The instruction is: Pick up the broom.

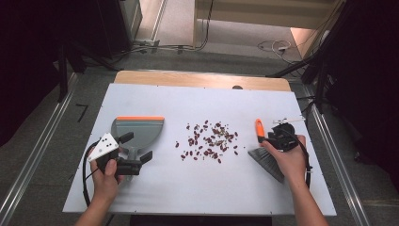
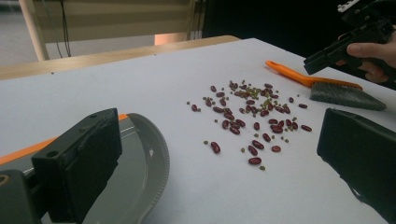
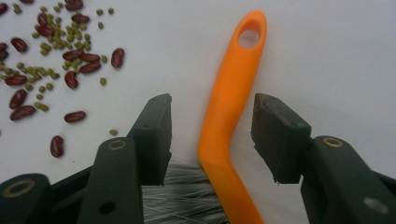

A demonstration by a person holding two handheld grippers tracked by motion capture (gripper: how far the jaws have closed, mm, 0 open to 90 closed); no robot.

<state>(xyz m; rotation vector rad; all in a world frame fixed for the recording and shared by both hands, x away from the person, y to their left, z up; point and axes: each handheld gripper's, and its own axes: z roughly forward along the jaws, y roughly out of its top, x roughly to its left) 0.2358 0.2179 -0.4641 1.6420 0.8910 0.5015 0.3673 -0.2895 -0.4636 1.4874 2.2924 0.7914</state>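
A pile of red beans mixed with small green ones (image 1: 209,140) (image 2: 252,116) (image 3: 46,56) lies mid-table. To its right lies a hand brush (image 1: 268,160) (image 2: 345,95) with an orange handle (image 3: 233,93). My right gripper (image 1: 266,139) (image 3: 212,107) is over that handle, one jaw on each side. A gap shows at both pads, so it is open. On the left a grey dustpan (image 1: 139,127) (image 2: 140,177) with an orange lip faces away from me. My left gripper (image 1: 137,148) (image 2: 219,135) stands wide open at the dustpan's handle end.
Everything rests on a white board (image 1: 188,188) on a wooden table. Metal rails run along both sides on the floor. Cables lie on the floor beyond the far edge.
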